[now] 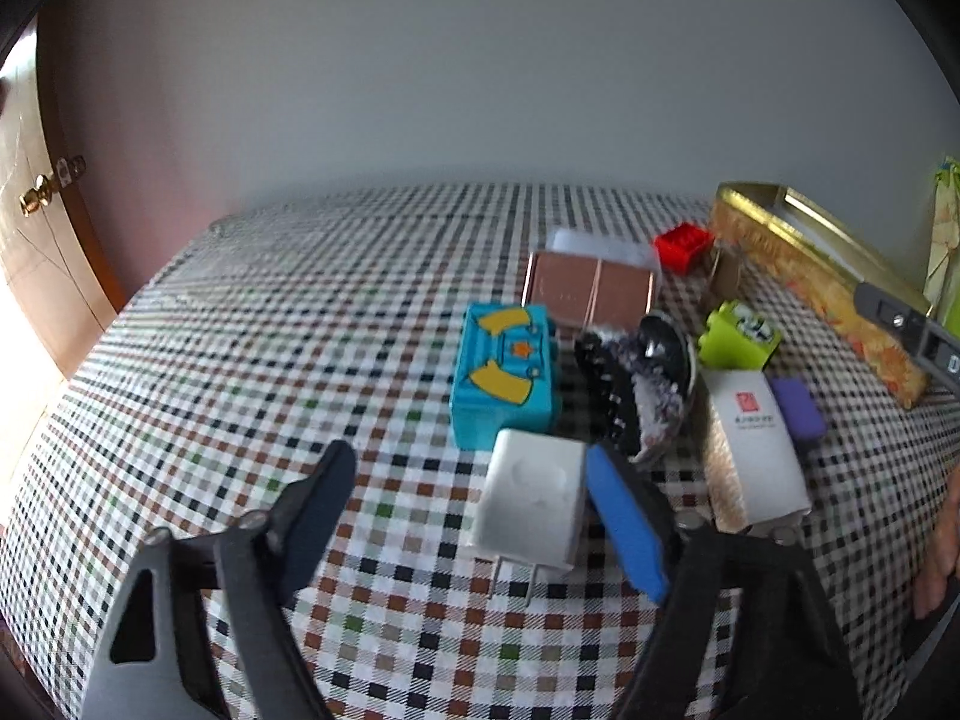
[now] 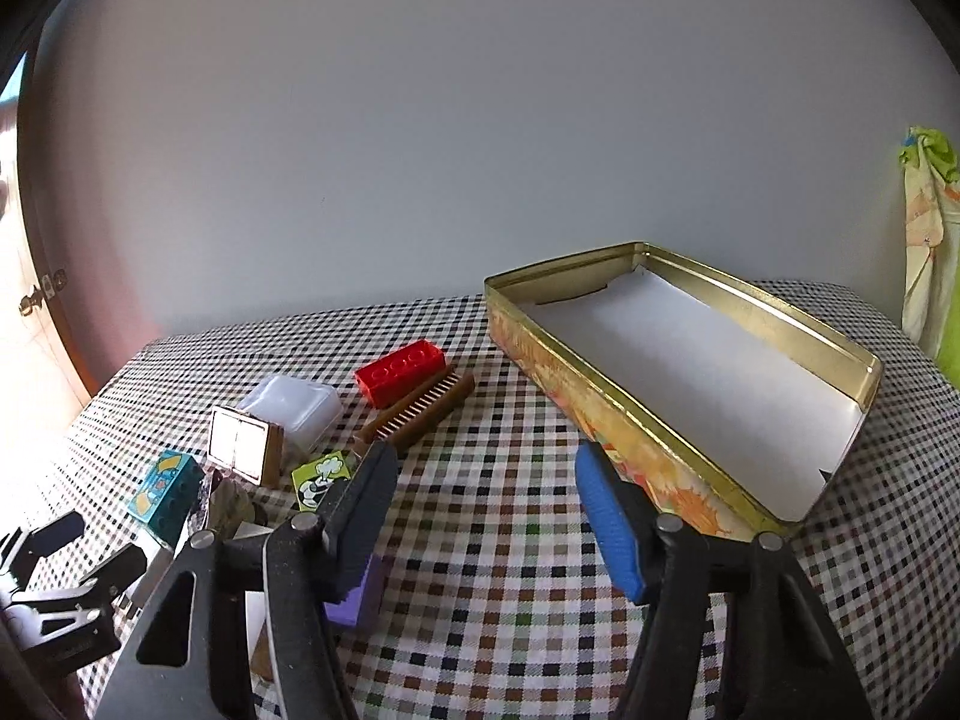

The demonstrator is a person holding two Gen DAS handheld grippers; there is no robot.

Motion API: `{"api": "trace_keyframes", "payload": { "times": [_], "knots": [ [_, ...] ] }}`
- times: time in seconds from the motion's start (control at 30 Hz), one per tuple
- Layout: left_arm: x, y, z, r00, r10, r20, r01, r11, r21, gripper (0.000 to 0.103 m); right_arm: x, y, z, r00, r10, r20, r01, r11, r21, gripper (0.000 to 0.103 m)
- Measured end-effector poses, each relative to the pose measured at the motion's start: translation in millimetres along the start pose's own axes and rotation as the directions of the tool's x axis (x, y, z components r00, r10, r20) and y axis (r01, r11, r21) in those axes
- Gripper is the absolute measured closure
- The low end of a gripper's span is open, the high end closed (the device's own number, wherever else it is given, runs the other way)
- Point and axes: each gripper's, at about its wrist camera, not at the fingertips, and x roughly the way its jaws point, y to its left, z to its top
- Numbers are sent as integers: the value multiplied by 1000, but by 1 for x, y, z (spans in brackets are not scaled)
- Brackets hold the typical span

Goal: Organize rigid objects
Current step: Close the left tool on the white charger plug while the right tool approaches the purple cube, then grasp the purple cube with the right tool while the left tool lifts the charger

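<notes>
A white charger plug (image 1: pixel 534 504) lies prongs toward me between the fingers of my left gripper (image 1: pixel 471 456). The blue right pad (image 1: pixel 624 522) is right beside its edge, the left finger stands well apart, so the gripper is open. Behind it are a teal toy brick (image 1: pixel 504 372), a copper switch plate (image 1: pixel 591 294), a black hair clip (image 1: pixel 606 384) and a purple crystal stone (image 1: pixel 654 402). My right gripper (image 2: pixel 483 462) hangs open over bare checked cloth, just left of the open gold tin (image 2: pixel 540 348). A purple block (image 2: pixel 357 594) lies under its left finger.
A red brick (image 2: pixel 399 369), a brown comb (image 2: pixel 420 414), a clear plastic box (image 2: pixel 297 405) and a green block (image 2: pixel 321 477) sit left of the tin. A white carton (image 1: pixel 750 444) lies right of the charger. A wall runs behind the table, and a hand (image 1: pixel 942 540) shows at the right edge.
</notes>
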Motion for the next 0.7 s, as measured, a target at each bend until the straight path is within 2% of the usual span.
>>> {"api": "trace_keyframes", "payload": {
  "times": [0.03,0.1,0.17,0.27,0.33,0.43,0.53,0.6,0.7],
  "knots": [
    [1,0,-1,1000,-11,-12,11,1000,-5,26,0,0,1,1000,5,-8,-5,1000,-4,39],
    [7,0,-4,998,-33,-55,32,999,-14,37,1,1,-2,999,30,-32,-31,999,-17,39],
    [12,-2,-4,995,-40,-94,39,999,-12,42,4,4,-3,998,42,-52,-44,999,-31,39],
    [16,-2,-4,993,-51,-103,49,999,-25,42,7,12,-7,993,70,-93,-77,995,-68,39],
    [15,-3,-6,994,-47,-101,45,999,-24,46,9,19,-8,992,74,-103,-85,991,-103,39],
    [11,1,-8,995,-49,-92,45,998,-44,66,11,30,-12,988,92,-123,-112,980,-162,39],
    [10,11,-5,992,-87,-88,79,993,-86,66,12,35,-15,983,114,-146,-141,972,-190,39],
    [9,15,-5,993,-86,-86,78,992,-96,66,16,34,-16,978,123,-171,-154,970,-186,39],
    [8,21,-5,991,-108,-76,98,988,-122,66,25,34,-19,963,146,-225,-187,967,-173,39]
  ]
}}
